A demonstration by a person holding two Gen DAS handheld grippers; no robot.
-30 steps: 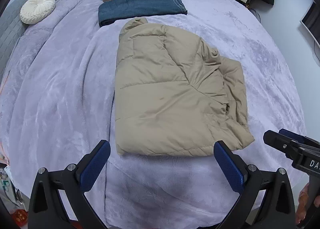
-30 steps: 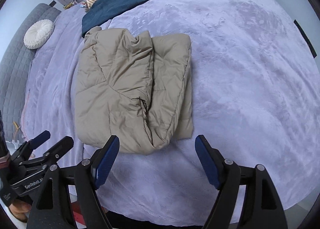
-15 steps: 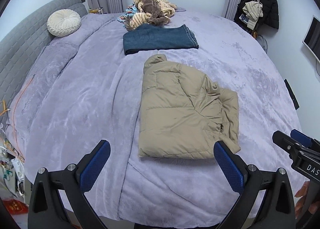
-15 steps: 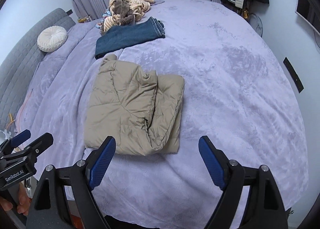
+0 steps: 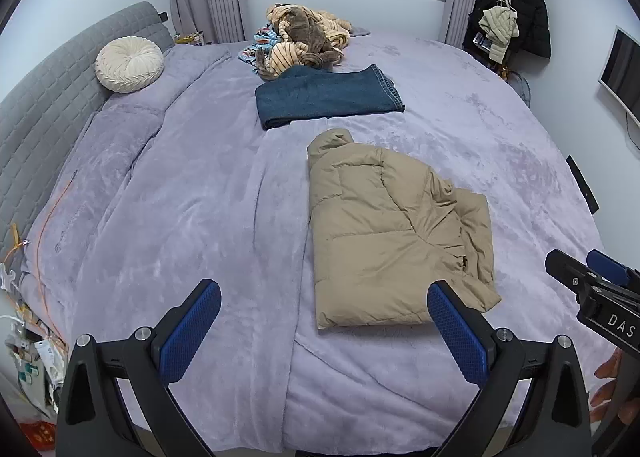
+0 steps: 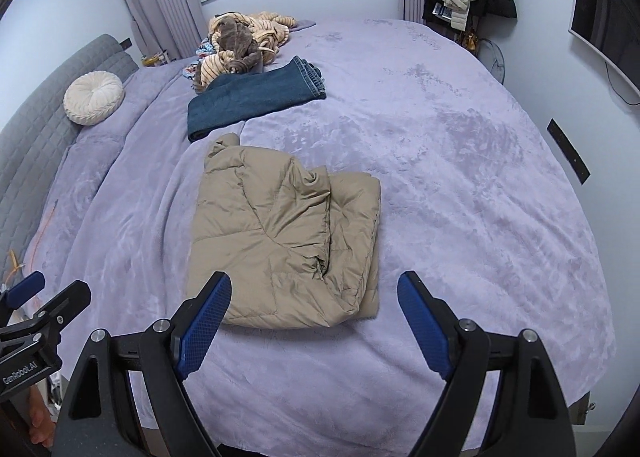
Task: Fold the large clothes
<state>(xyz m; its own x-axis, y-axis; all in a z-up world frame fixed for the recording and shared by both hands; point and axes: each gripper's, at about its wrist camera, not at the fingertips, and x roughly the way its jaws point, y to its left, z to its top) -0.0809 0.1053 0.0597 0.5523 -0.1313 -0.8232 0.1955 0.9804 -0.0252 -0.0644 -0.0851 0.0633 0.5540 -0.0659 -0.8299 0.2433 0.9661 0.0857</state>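
A tan puffer jacket [image 5: 384,233] [image 6: 280,241] lies folded into a rough rectangle on the lilac bed cover [image 5: 180,217] [image 6: 460,197], near the bed's front edge. My left gripper [image 5: 320,305] hangs open above the front of the bed, its blue pads apart with nothing between them; the jacket's near hem sits just beyond its right finger. My right gripper [image 6: 314,297] is also open and empty, raised over the jacket's near edge. Each gripper shows at the side of the other's view.
Folded dark blue jeans [image 5: 328,97] [image 6: 256,97] lie behind the jacket, with a heap of striped and brown clothes [image 5: 304,41] [image 6: 240,41] farther back. A round cream cushion [image 5: 130,63] rests by the grey headboard [image 5: 48,105]. Coats hang at the back right [image 5: 508,17].
Both grippers have risen and drawn back from the jacket, so the whole bed and room now show. The jacket lies still, folded as before.
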